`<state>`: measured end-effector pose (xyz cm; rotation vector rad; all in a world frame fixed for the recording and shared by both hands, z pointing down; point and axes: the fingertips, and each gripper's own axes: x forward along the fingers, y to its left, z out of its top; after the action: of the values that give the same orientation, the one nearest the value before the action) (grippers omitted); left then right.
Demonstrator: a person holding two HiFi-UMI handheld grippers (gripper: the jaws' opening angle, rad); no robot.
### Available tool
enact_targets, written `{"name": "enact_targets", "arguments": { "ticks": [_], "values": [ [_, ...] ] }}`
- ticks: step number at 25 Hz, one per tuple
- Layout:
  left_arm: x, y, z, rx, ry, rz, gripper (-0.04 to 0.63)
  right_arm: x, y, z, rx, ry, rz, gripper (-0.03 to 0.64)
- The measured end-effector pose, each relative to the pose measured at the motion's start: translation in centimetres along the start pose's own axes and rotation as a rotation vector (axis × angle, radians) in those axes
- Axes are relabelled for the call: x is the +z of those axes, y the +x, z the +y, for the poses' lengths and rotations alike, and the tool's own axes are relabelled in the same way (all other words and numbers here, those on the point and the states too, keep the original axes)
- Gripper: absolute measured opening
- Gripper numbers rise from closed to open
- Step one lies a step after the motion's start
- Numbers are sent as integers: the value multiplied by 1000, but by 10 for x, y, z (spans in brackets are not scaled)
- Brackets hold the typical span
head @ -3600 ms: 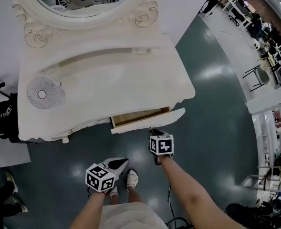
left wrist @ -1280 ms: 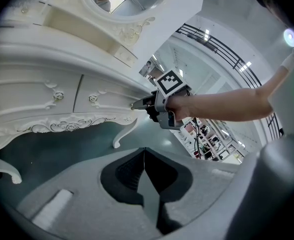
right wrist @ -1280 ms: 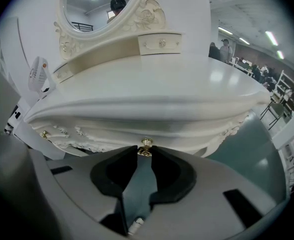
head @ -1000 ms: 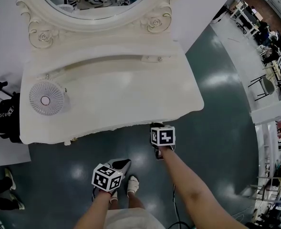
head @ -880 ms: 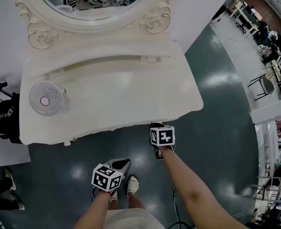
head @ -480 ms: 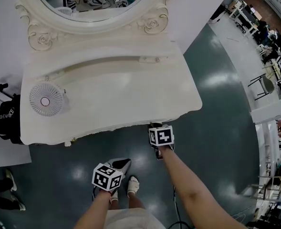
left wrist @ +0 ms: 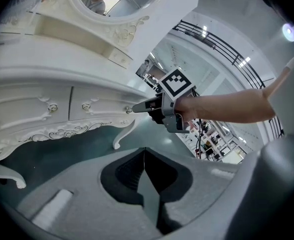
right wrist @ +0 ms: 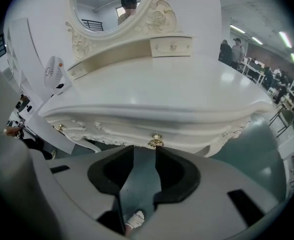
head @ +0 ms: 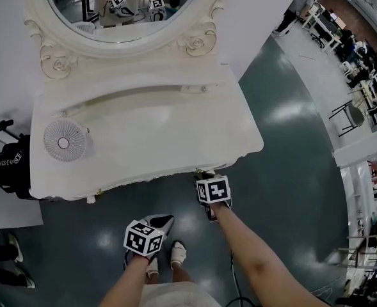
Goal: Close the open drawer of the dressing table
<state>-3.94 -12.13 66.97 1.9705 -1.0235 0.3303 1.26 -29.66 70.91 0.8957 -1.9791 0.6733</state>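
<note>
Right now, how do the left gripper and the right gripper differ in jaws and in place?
The left gripper has its jaws together; the right gripper has them apart, having just been opening, with nothing between. The right gripper is up at the dressing table's front edge, near a brass knob; the left gripper hangs farther off, over the floor. Both are empty.

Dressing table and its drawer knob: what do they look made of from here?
Dressing table: probably painted wood, cream-white with a satin sheen. The top shows soft reflections and the front carries carved scrollwork. Drawer knob: looks like metal with a brass or gold finish, glinting yellow against the white front. The look alone cannot confirm either.
</note>
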Motion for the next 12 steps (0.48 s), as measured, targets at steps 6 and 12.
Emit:
{"name": "enact_targets", "arguments": {
  "ticks": [6,12],
  "values": [
    [5,-7,-8,5,15,9,11,-3,-23,12,29,-1,-19,141],
    [13,-16,-16,4,32,9,11,-7,-44,23,54,-13,-28,141]
  ]
}}
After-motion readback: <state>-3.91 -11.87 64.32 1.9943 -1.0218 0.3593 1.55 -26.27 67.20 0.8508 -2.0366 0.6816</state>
